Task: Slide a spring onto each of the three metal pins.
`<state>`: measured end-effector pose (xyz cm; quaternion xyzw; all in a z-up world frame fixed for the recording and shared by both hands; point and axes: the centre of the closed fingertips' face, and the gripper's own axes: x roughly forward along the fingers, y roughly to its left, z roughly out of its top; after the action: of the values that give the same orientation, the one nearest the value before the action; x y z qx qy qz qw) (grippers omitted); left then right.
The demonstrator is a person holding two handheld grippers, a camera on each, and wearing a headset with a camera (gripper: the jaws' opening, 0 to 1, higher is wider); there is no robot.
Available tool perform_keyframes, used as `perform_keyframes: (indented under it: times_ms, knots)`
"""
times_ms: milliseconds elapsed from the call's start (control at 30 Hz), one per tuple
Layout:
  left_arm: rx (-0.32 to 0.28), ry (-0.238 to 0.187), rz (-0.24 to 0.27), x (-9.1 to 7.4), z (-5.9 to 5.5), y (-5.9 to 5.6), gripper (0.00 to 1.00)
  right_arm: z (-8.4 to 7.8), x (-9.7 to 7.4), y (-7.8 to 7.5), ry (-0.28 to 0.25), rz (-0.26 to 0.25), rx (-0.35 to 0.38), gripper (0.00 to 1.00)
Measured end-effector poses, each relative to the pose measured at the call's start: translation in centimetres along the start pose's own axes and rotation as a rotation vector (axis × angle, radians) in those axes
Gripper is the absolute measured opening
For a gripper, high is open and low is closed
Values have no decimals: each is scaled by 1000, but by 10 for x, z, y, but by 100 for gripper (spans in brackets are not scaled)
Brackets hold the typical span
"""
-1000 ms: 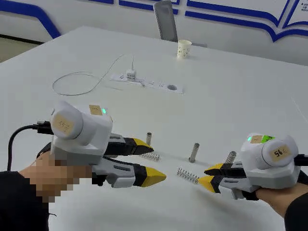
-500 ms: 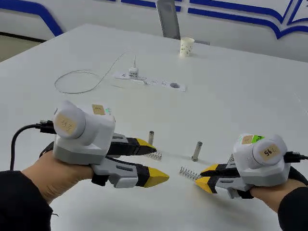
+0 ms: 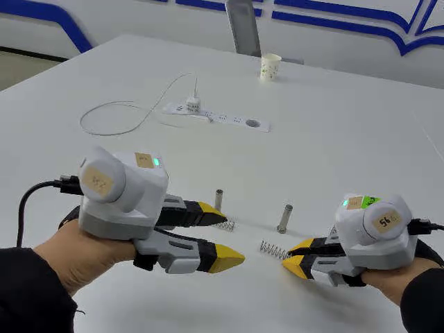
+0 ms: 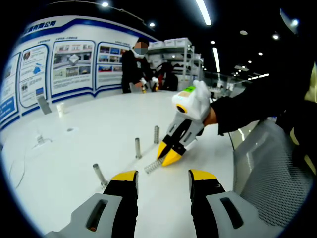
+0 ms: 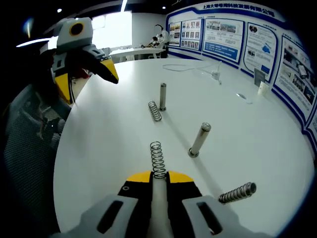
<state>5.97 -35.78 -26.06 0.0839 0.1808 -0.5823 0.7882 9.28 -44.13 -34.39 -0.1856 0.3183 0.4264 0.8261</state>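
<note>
Right gripper [image 5: 159, 177]: its jaws are standing almost together at the bottom centre of the right gripper view. The near end of the loose spring [image 5: 157, 157] is lying between the tips. I cannot tell if they are already pressing it.
Spring to claw: it is lying flat on the table [image 5: 114, 148], its long axis running straight away from the tips, up the frame.
Nearer hand: the right one. The left gripper [image 4: 163, 177] is hanging wide open and empty.
Spring look: a thin bright steel coil with open turns, probably easy to bend.
Likely target: the bare middle pin [image 5: 199, 140], which is standing upright, just upper right of the spring.
Others: a second spring [image 5: 155, 110] is lying beside the far pin [image 5: 162, 96]. The third pin [image 5: 237, 192], lower right, is already wearing a coil.
</note>
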Motion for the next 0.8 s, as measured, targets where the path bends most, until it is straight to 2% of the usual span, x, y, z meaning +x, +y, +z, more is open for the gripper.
perform_keyframes:
  times_ms: [300, 533, 800]
  knots:
    - [21, 30, -17, 4, -7, -4, 42, 5, -8, 3, 5, -4, -7, 11]
    - [34, 45, -26, 7, -10, -5, 42, 11, -14, 8, 18, -7, -49, 11]
    - [64, 56, -23, 9, -12, -6, 41, 33, -27, 21, 14, 14, -82, 11]
